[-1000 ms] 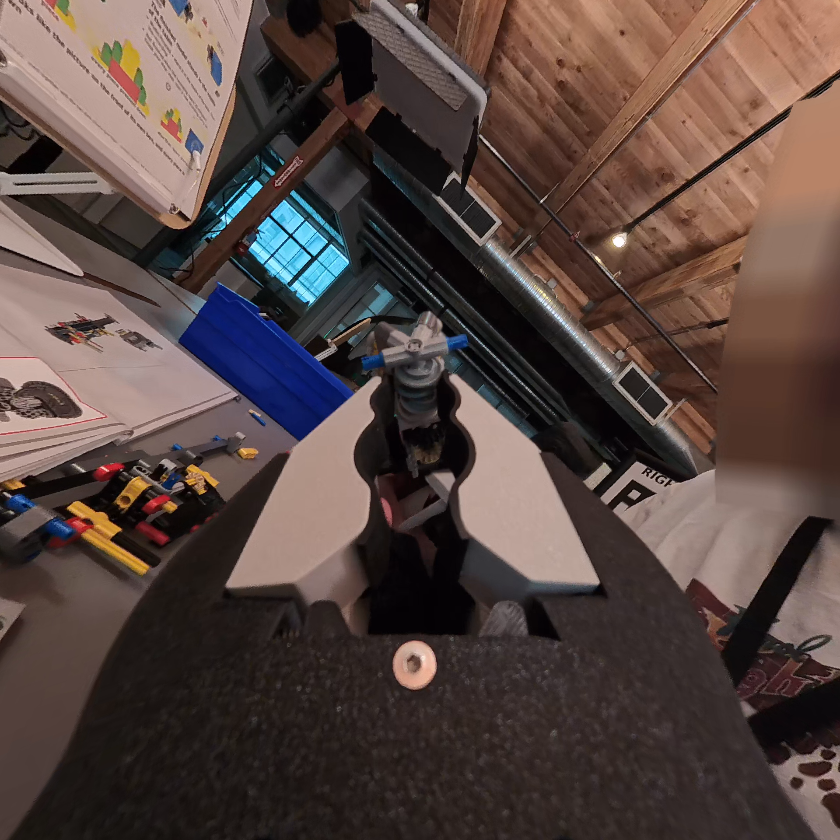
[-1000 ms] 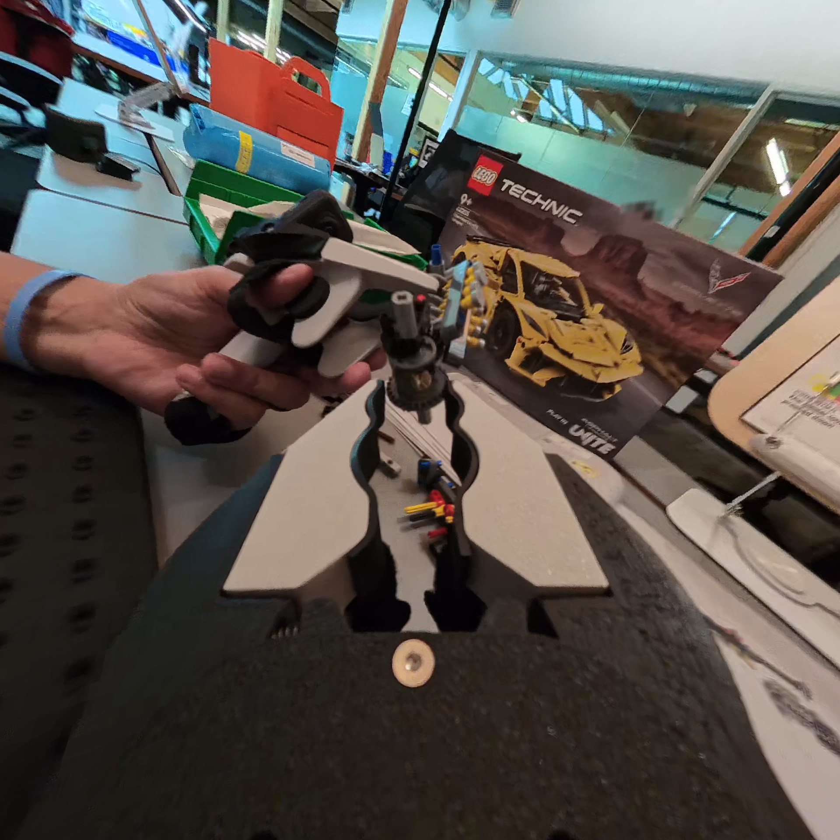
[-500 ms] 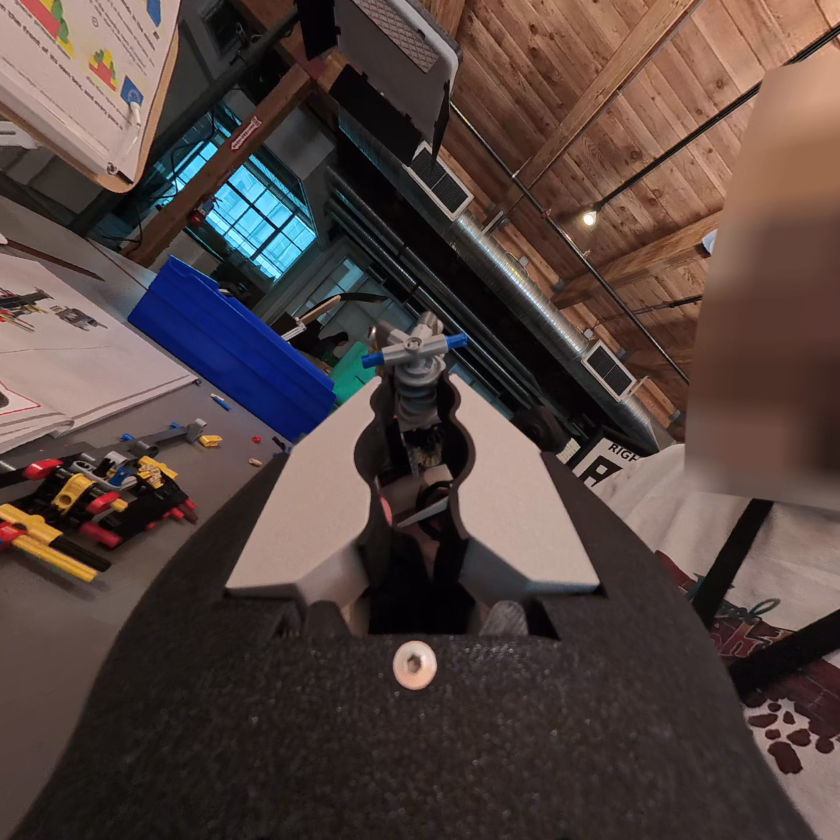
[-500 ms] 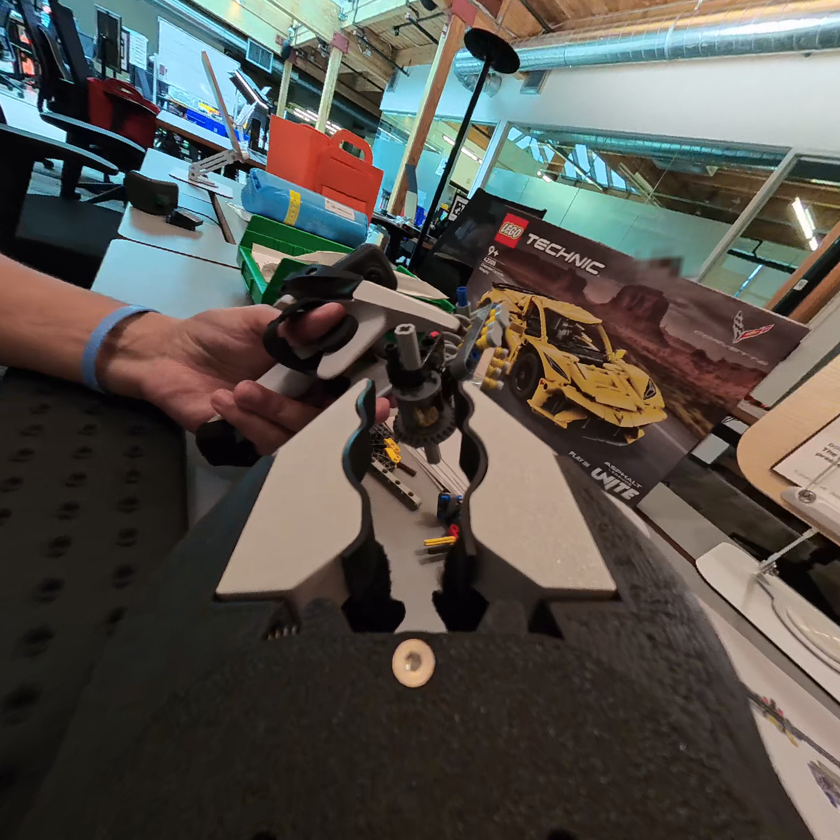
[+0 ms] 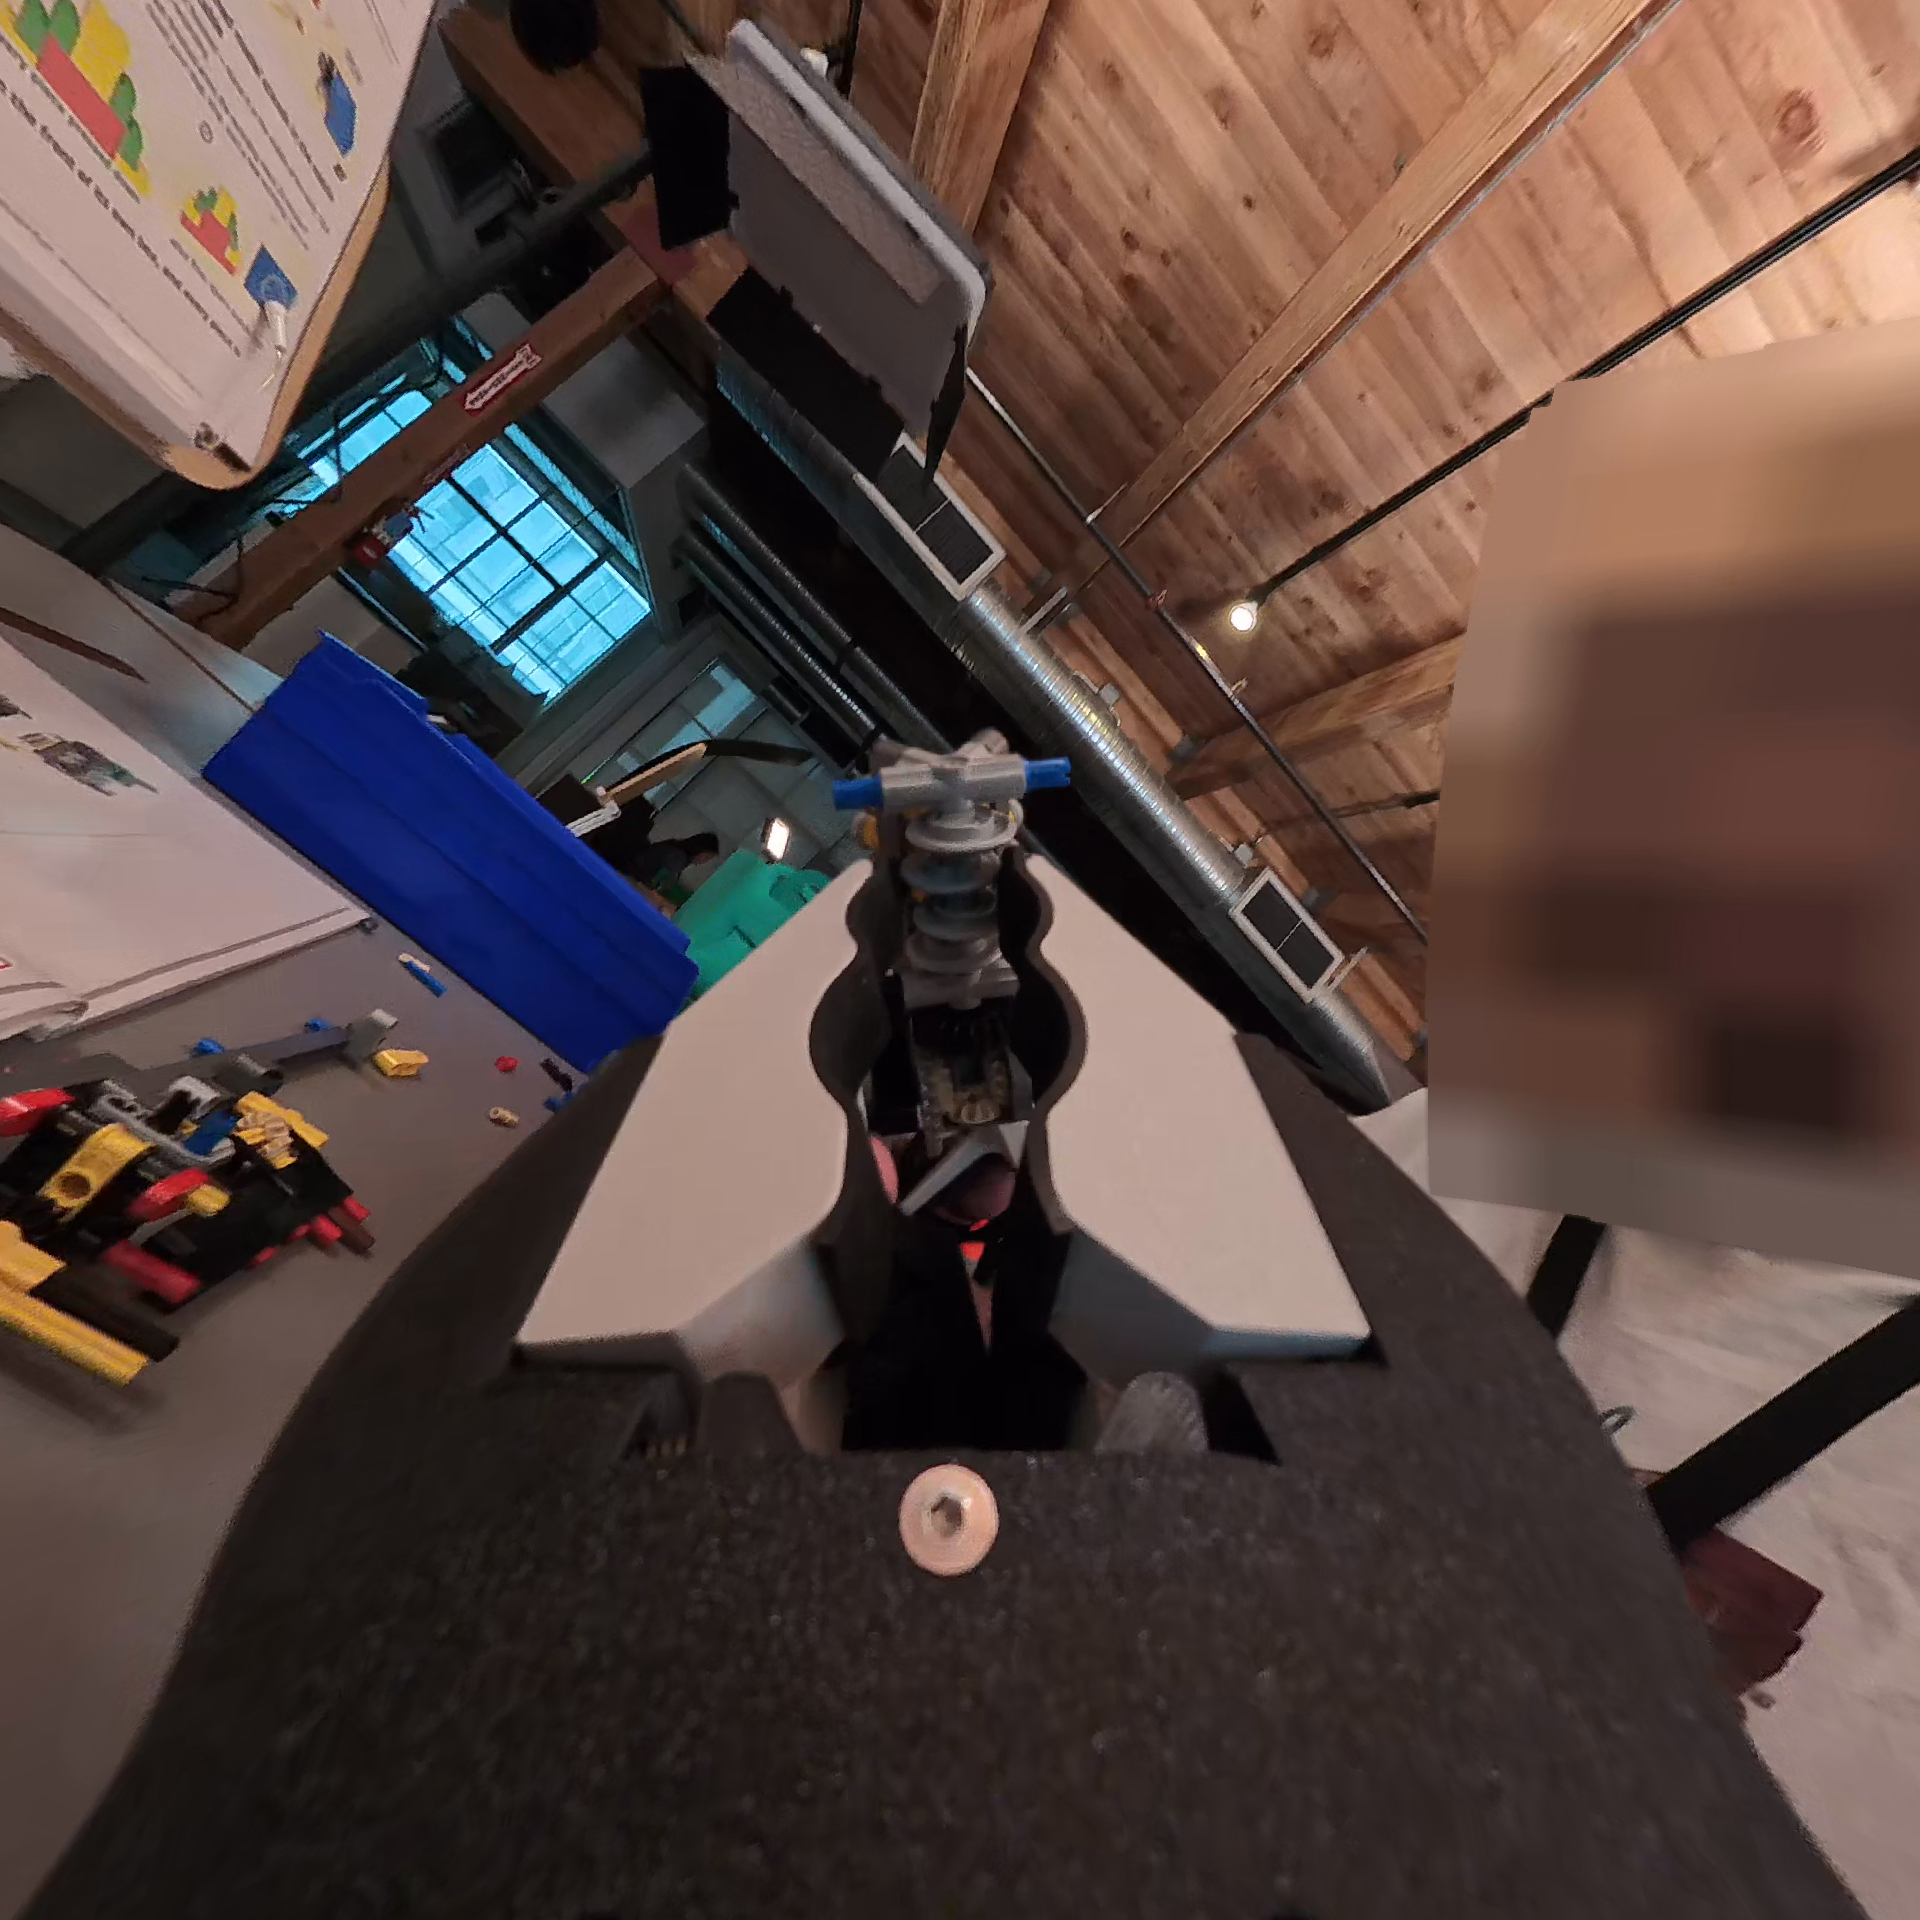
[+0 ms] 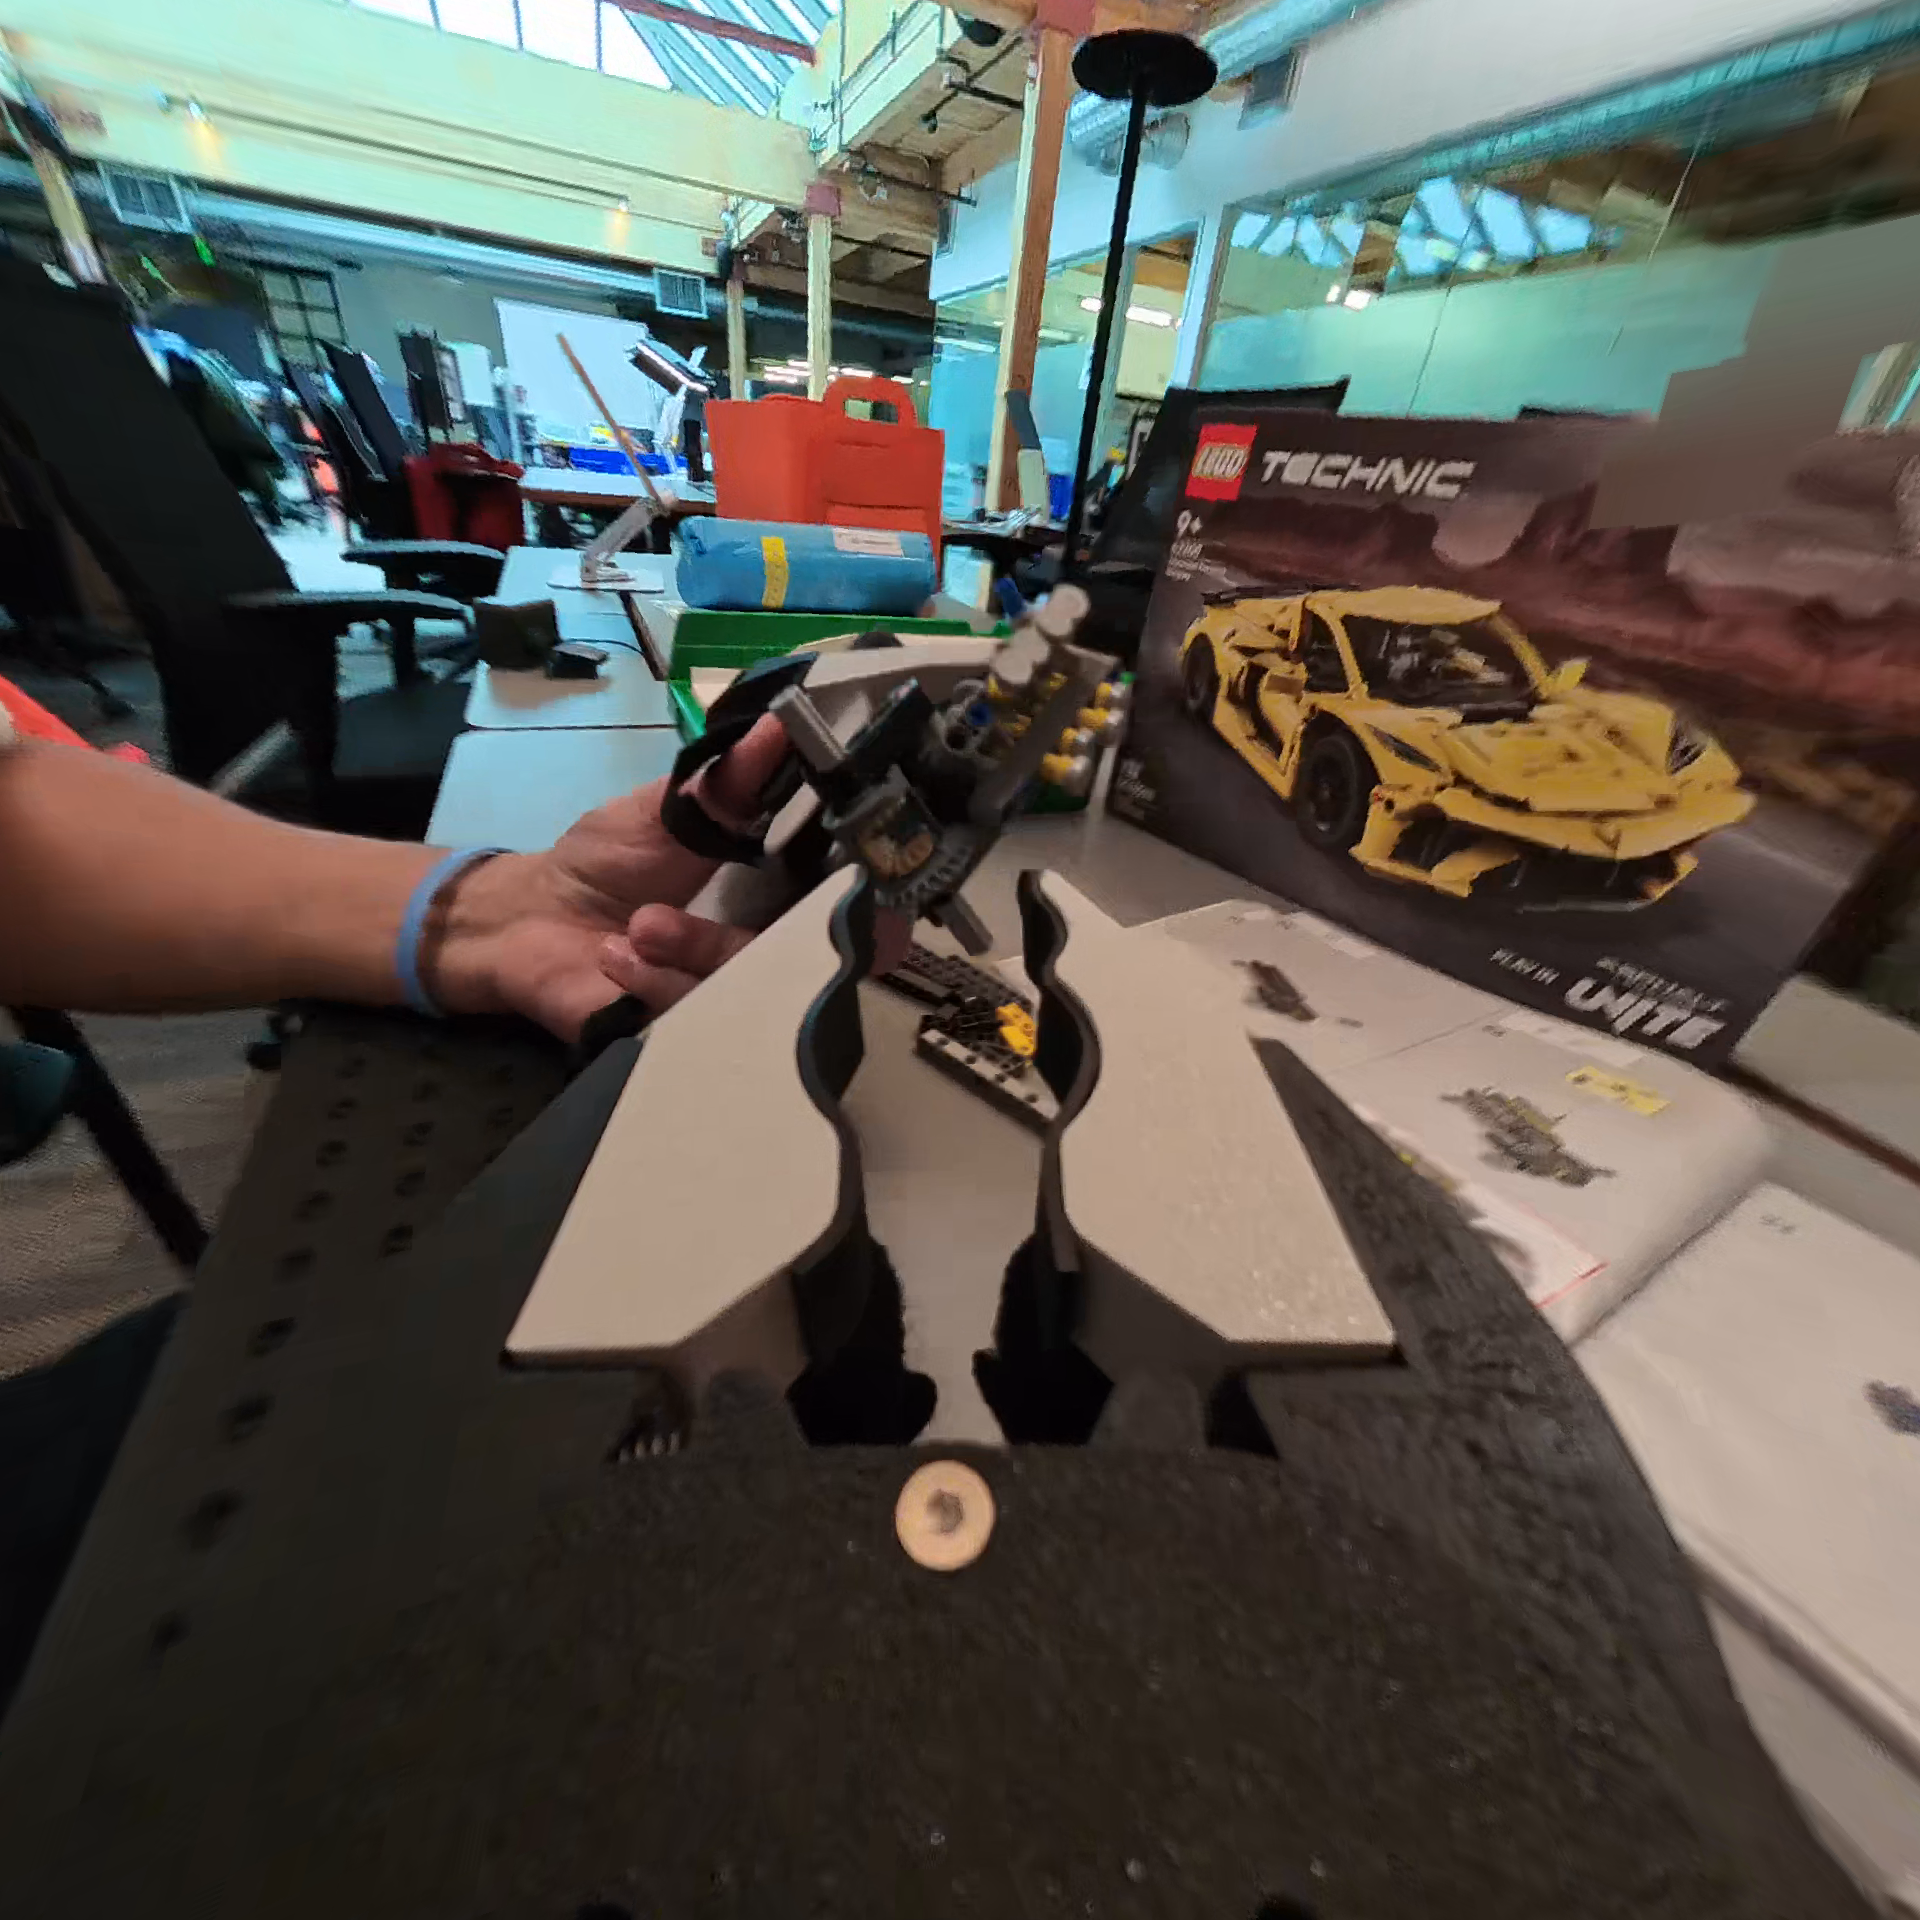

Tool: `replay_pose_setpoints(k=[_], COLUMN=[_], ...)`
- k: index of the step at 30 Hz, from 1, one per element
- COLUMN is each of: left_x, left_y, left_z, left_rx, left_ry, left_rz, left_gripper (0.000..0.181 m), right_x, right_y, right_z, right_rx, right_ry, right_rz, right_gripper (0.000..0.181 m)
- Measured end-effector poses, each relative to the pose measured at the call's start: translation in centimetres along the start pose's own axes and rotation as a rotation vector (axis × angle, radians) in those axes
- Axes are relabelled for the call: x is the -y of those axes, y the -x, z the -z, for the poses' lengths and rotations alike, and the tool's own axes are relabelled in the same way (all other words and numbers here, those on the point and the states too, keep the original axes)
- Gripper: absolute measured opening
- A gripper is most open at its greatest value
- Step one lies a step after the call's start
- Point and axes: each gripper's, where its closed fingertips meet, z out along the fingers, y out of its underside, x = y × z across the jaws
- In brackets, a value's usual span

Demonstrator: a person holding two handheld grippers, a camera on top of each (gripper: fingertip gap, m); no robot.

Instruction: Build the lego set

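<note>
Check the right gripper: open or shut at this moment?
Open. In its own wrist view the right gripper shows bare table between its fingers, and the grey lego assembly sits beyond its tips.

The ceiling (image 5: 1299, 208) at upper right is bare wood planking. The bin (image 5: 447, 842) at left is glossy blue plastic. The duct (image 5: 1122, 790) is ribbed metal. The right gripper (image 6: 940, 904) has smooth matt grey fingers (image 6: 707, 1132) on a rough black body. The box (image 6: 1475, 707) at right is printed card.
</note>
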Motion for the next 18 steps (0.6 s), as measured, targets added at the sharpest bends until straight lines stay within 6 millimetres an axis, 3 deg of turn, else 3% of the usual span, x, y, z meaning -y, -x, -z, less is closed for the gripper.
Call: replay_pose_setpoints(k=[3,7,18], left_x=[0.4,-0.2,-1.4], left_y=[-0.2,-0.6,-1.1], left_z=[0.2,-0.1,-0.8], left_rx=[-0.024,-0.048,-0.067], left_ry=[-0.022,0.007,0.066], left_rz=[0.033,0.034,0.014], left_gripper=[0.017,0.017,0.016], right_x=[-1.0,-0.4,-0.6], right_y=[0.0,0.3,2.2], right_z=[-0.5,-0.8,-0.6], right_rx=[0.062,0.095,0.355], right_ry=[0.052,0.022,0.058], right_rz=[-0.159,-0.236,-0.575], right_gripper=[0.025,0.012,0.015])
